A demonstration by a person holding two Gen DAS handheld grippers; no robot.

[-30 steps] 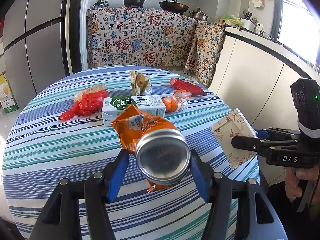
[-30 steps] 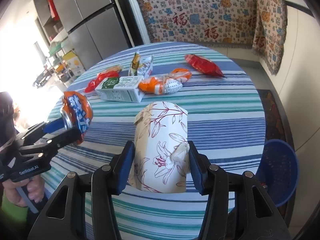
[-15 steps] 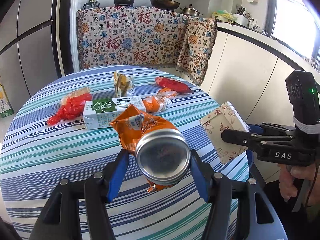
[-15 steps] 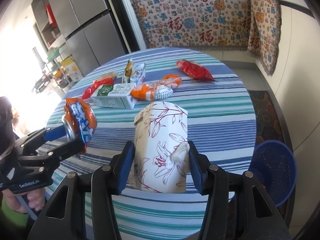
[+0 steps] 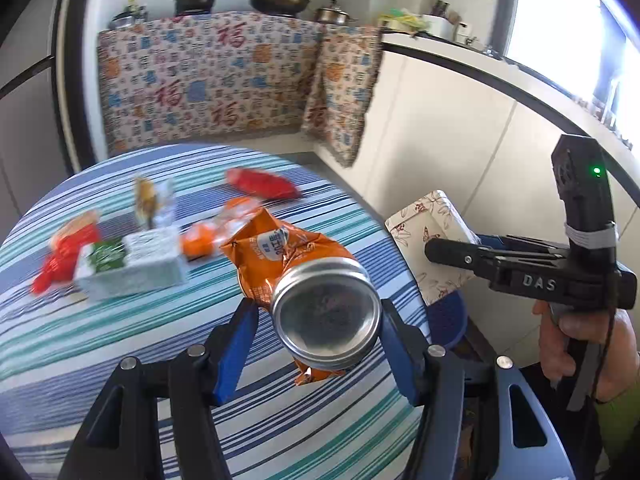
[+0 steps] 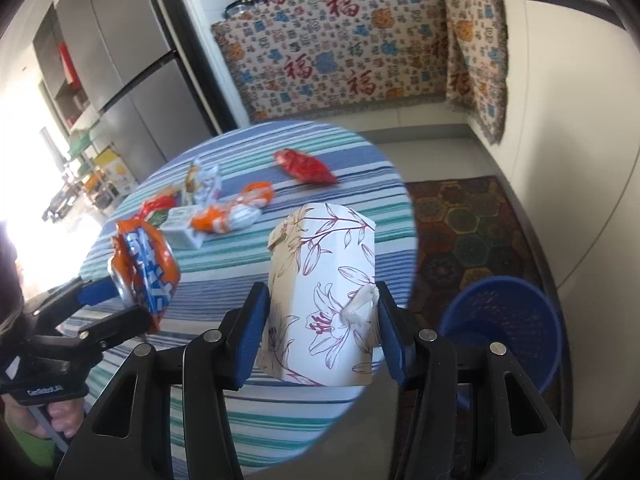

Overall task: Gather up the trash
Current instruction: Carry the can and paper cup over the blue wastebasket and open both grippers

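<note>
My left gripper (image 5: 316,344) is shut on a crushed orange can (image 5: 320,300), held above the right part of the striped round table (image 5: 120,344); the can also shows in the right wrist view (image 6: 146,268). My right gripper (image 6: 318,332) is shut on a white floral tissue box (image 6: 324,292), held at the table's right edge; the box also shows in the left wrist view (image 5: 432,232). A blue mesh waste basket (image 6: 508,320) stands on the floor to the right of the table. On the table lie a red packet (image 6: 306,166), an orange-white wrapper (image 6: 232,212) and a white-green carton (image 5: 132,264).
A red bag (image 5: 64,248) and a small opened wrapper (image 5: 154,204) also lie on the table. A patterned cloth covers a counter (image 6: 340,56) behind. A white cabinet wall (image 5: 460,152) runs along the right. A patterned rug (image 6: 468,224) lies on the floor.
Both grippers have swung to the right with their loads; the table edge and the blue basket now sit closer under them. The grips have not changed.
</note>
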